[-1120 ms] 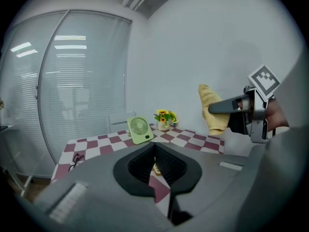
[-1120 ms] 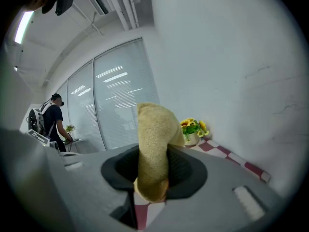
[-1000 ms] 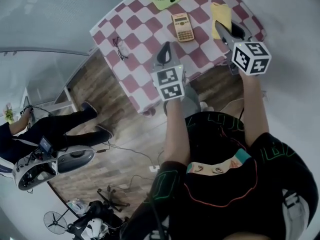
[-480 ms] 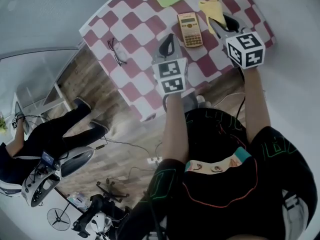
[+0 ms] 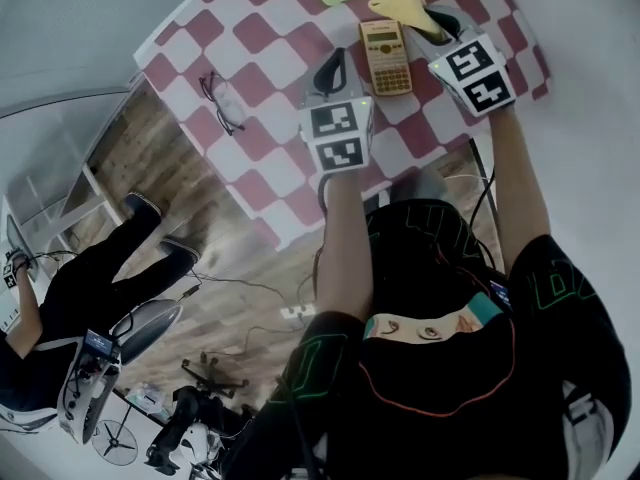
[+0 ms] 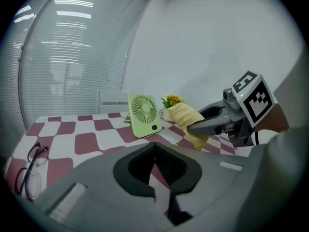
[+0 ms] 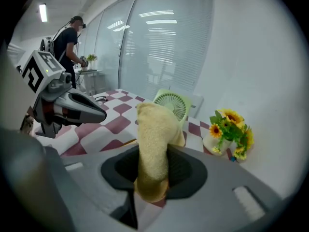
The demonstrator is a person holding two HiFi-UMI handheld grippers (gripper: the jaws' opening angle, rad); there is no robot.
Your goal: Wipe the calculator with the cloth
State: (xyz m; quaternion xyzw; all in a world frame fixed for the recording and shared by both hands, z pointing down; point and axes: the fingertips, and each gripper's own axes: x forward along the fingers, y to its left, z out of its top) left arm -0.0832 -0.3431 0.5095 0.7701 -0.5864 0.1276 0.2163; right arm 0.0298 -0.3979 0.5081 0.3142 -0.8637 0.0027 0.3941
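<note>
Holding the right gripper over the far side of the red-and-white checked tablecloth, we have its jaws clenched on the pale yellow terry cloth. The right gripper view shows the cloth standing up between the two jaws as a folded strip, with its lower end bunched below them. From the left gripper view, the cloth hangs off the tip of the right gripper down towards the table; we cannot tell whether it touches the surface. The orange-yellow rectangular calculator lies flat on the tablecloth between our two tools, keys facing up, with the cloth just past its far right corner. Our left gripper sits just beside the left edge of the calculator, above the table. Its own view shows the left gripper with the jaws brought together and nothing between them. A small light green desk fan stands upright beyond the calculator, and a white pot of yellow artificial sunflowers stands to the right of the fan. A pair of dark-framed spectacles lies on the tablecloth, well apart from the calculator on the left. A second person in dark clothing sits on the wooden floor side, to the left of the table.
</note>
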